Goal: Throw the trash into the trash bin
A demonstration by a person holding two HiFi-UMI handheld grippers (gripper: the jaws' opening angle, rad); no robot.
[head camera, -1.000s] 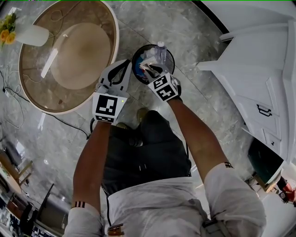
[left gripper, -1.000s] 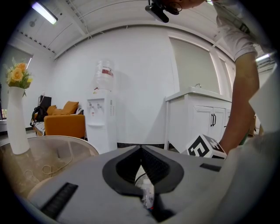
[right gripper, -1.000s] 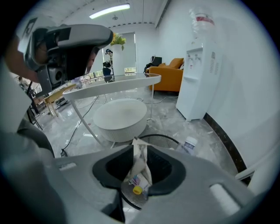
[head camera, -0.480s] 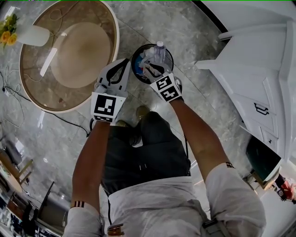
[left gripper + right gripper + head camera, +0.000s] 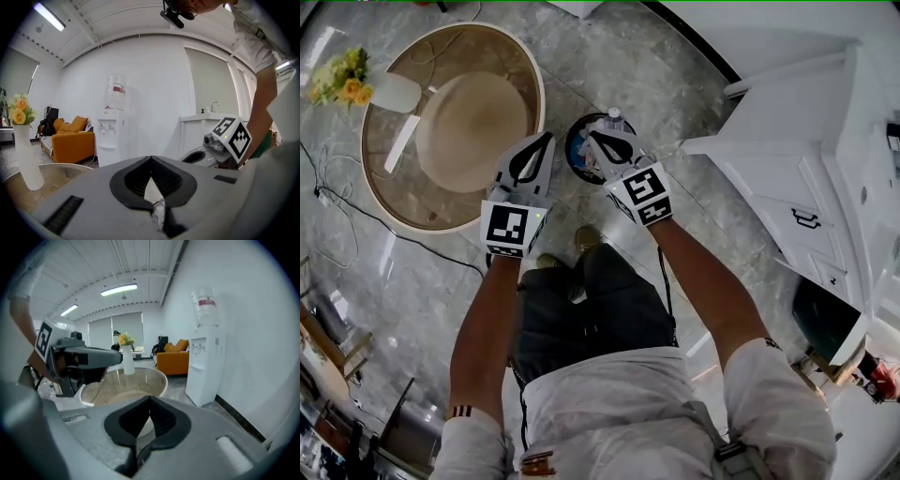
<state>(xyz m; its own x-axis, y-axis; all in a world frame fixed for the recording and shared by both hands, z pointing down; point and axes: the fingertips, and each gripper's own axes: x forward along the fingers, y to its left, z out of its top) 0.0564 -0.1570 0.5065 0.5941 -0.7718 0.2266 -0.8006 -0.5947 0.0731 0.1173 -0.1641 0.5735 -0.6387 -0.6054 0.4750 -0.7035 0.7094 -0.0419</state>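
Observation:
The black round trash bin stands on the marble floor in the head view, with a clear bottle and other trash inside. That bottle also shows far below through the gap under the left jaws. My left gripper hangs just left of the bin, above the floor, its jaws shut and empty. My right gripper is above the bin's near rim. Its jaws are shut with nothing between them. Each gripper view shows the other gripper beside it.
A round glass table lies left of the bin, with a white vase of yellow flowers on it. A white cabinet fills the right side. A cable runs along the floor. A water dispenser and an orange sofa stand farther off.
The right gripper, which reached down into the bin, has lifted out of it and closed. The left gripper has risen too. Both now sit higher above the bin.

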